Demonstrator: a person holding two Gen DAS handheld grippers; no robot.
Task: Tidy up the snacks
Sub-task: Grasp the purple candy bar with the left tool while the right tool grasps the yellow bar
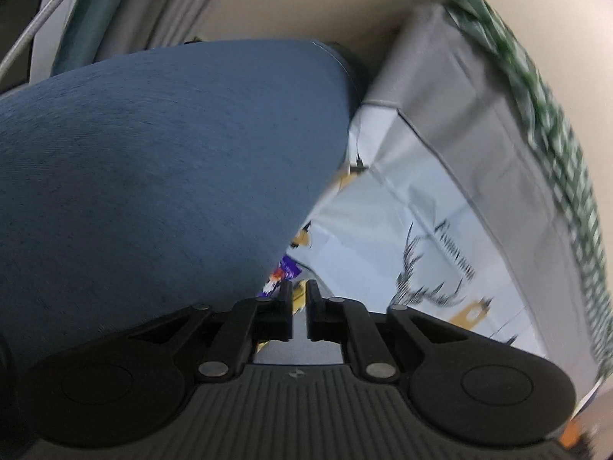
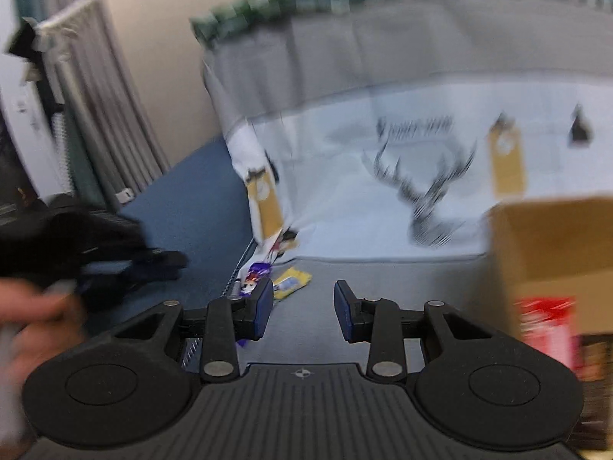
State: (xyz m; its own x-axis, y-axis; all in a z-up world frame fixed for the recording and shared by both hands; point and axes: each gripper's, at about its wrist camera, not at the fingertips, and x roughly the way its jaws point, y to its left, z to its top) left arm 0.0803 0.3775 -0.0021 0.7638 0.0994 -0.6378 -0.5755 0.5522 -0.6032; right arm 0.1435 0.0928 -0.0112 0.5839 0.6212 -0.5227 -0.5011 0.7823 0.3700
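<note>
Landmark: the deer-print cloth (image 2: 383,191), pale, with a grey band above and a green checked strip along its top edge, hanging as a backdrop behind the grey work surface (image 2: 306,326). Item 1, left of the cloth's left edge: blue upholstered panel (image 2: 191,207), with the left gripper (image 2: 168,264) seen blurred in front of it in the right wrist view; in its own view the left gripper (image 1: 299,306) shows jaws nearly together with a narrow gap and nothing visibly held, though motion blur makes this uncertain. Item 2, at the foot of the cloth's left corner: purple snack packet (image 2: 254,274), partly tucked against the cloth, print unreadable. Item 3, just right of it: yellow snack packet (image 2: 291,281), lying flat, long axis running diagonally from near-left to far-right, label blurred. Both packets lie ahead and to the left of the right gripper (image 2: 304,308), just beyond its left fingertip; its jaws stand apart and empty. By judgement the right gripper is the nearer tool, needing a short leftward-forward shift and a wrist turn to close across the yellow packet's short side. Item 4, right of the cloth's deer motif: cardboard box (image 2: 551,253), open, with a red label below, text illegible. Writing above the deer exists but cannot be read.
</note>
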